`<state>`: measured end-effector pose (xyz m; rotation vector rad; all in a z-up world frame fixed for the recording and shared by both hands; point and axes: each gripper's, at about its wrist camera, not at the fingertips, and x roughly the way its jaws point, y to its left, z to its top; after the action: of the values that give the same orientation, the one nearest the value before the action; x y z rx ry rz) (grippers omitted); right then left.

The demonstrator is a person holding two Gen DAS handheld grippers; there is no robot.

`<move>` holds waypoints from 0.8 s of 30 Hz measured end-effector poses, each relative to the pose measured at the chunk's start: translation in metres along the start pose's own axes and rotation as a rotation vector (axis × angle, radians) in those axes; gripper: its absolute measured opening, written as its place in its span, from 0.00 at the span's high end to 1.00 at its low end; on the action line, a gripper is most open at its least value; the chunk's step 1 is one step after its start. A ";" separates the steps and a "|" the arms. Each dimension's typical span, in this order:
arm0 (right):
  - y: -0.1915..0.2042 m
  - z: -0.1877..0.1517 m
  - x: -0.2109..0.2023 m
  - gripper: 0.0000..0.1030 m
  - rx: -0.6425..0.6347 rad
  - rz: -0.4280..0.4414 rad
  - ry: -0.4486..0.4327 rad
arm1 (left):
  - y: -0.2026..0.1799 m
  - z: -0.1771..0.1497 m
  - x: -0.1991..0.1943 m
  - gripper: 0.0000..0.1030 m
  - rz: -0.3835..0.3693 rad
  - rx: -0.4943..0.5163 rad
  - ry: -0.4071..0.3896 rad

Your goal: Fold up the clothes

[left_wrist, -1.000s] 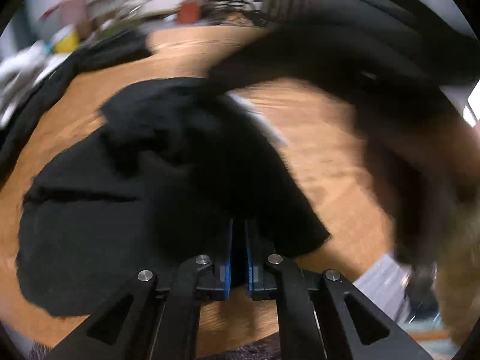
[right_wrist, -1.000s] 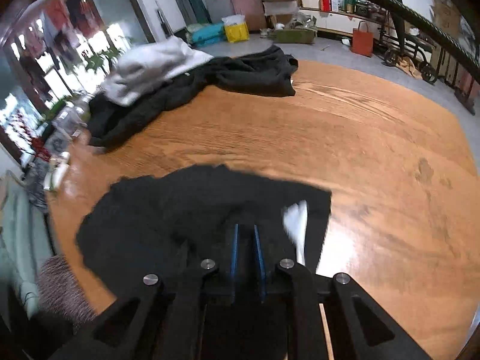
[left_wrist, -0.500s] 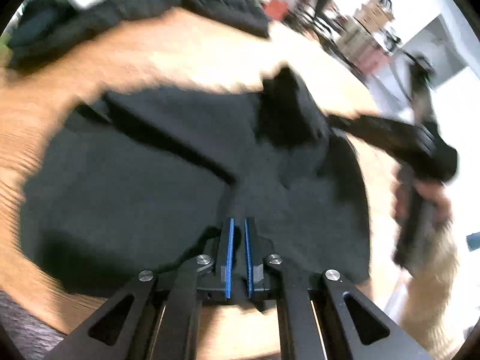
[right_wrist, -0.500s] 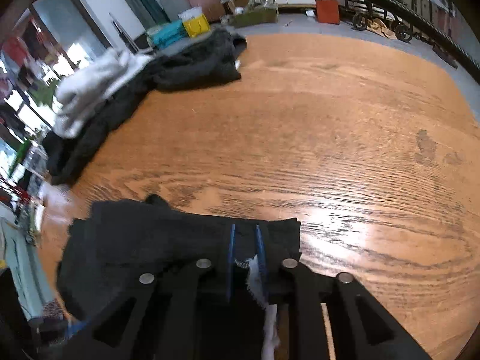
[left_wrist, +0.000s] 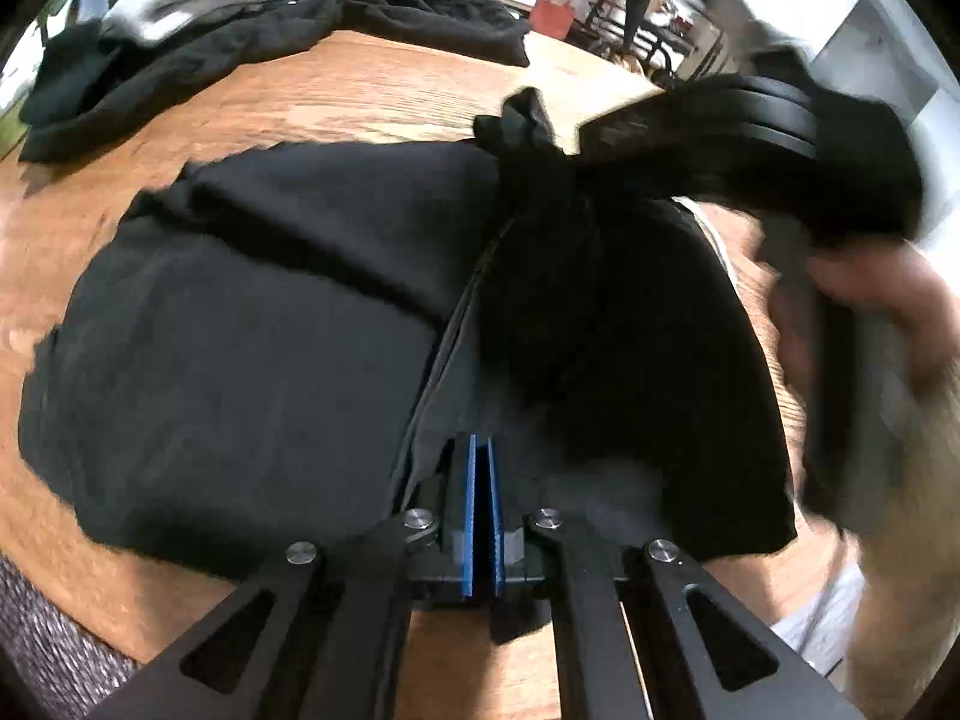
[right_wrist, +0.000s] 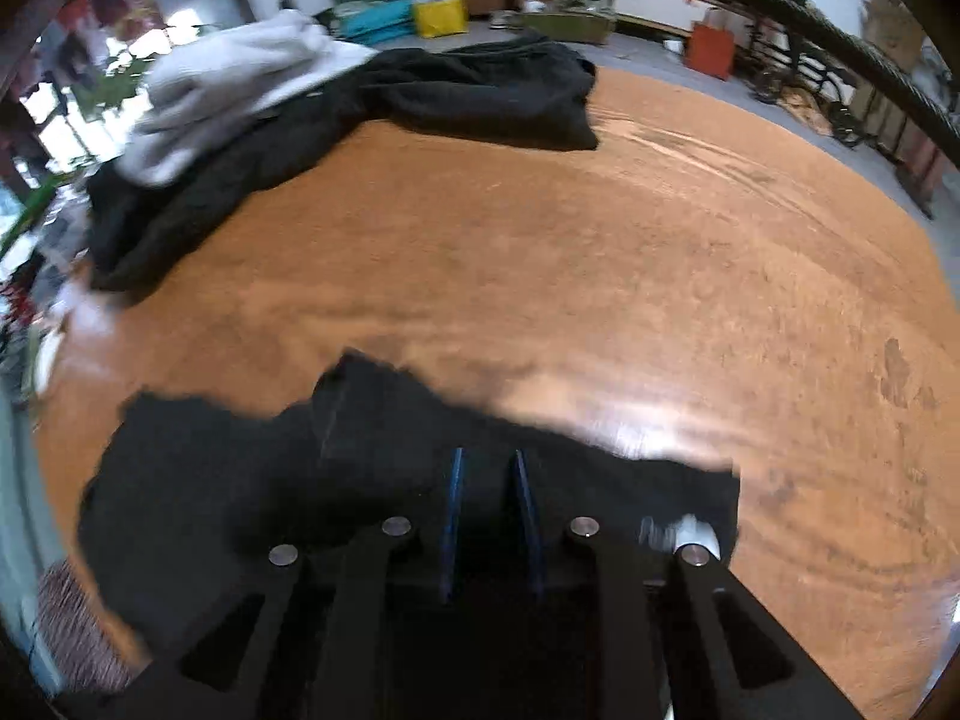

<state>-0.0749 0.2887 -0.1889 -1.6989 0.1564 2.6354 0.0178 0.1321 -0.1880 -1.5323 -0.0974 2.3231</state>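
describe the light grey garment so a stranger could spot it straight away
On the round wooden table, look to the far left edge, where dark clothes lie in a long heap. The crumpled light grey garment sits on top of that heap; it is the only pale piece among black ones.

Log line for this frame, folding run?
step: folding black garment | left gripper: shut on fabric | right gripper: pinching corner | table

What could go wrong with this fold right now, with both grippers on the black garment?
1. The right gripper pinches only a bunched corner of the black garment; it could slip out mid-fold.
2. The folded flap lies uneven, so the fold may set crooked.
3. The left gripper, shut at the near hem, could drag the garment toward the table edge.
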 end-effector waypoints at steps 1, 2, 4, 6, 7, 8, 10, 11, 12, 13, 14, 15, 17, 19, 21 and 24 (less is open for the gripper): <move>-0.003 0.005 0.004 0.80 0.013 -0.016 -0.007 | 0.002 0.000 -0.001 0.94 -0.001 0.002 0.006; -0.007 0.008 0.007 0.80 0.027 -0.012 -0.003 | 0.003 0.000 -0.002 0.94 -0.002 0.005 0.015; -0.019 0.008 -0.002 0.80 0.076 0.063 -0.009 | 0.014 0.009 -0.009 0.94 -0.072 -0.033 0.023; -0.033 -0.004 -0.030 0.69 0.113 0.143 -0.066 | 0.028 0.022 -0.019 0.93 -0.158 -0.084 0.002; -0.041 -0.016 -0.049 0.58 0.122 0.160 -0.103 | 0.035 0.032 -0.022 0.90 -0.174 -0.110 -0.021; -0.050 -0.031 -0.067 0.53 0.131 0.159 -0.134 | 0.042 0.042 -0.026 0.79 -0.181 -0.135 -0.041; -0.061 -0.065 -0.086 0.52 0.144 0.156 -0.126 | 0.049 0.064 -0.023 0.51 -0.171 -0.162 -0.050; -0.066 -0.085 -0.093 0.52 0.152 0.161 -0.110 | 0.047 0.076 -0.017 0.49 -0.179 -0.170 -0.038; -0.070 -0.103 -0.092 0.52 0.171 0.175 -0.086 | 0.043 0.082 -0.012 0.49 -0.195 -0.168 -0.013; -0.074 -0.121 -0.091 0.52 0.191 0.189 -0.063 | 0.039 0.086 -0.006 0.49 -0.204 -0.149 0.018; -0.078 -0.138 -0.091 0.52 0.209 0.204 -0.042 | 0.034 0.080 -0.009 0.49 -0.184 -0.125 0.043; -0.079 -0.150 -0.092 0.52 0.227 0.224 -0.029 | 0.029 0.071 -0.015 0.49 -0.159 -0.100 0.065; -0.082 -0.172 -0.087 0.51 0.281 0.280 -0.005 | 0.018 0.054 -0.025 0.49 -0.109 -0.050 0.109; -0.080 -0.182 -0.082 0.51 0.306 0.339 0.000 | 0.012 0.043 -0.026 0.56 -0.092 0.003 0.083; -0.075 -0.185 -0.075 0.53 0.318 0.405 -0.002 | 0.011 0.035 -0.030 0.91 -0.089 0.018 0.092; -0.070 -0.184 -0.072 0.77 0.335 0.420 -0.007 | 0.031 0.030 -0.049 0.96 -0.102 -0.074 0.060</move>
<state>0.1264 0.3465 -0.2042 -1.6885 0.9933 2.6666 -0.0001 0.0908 -0.1402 -1.5920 -0.2428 2.2148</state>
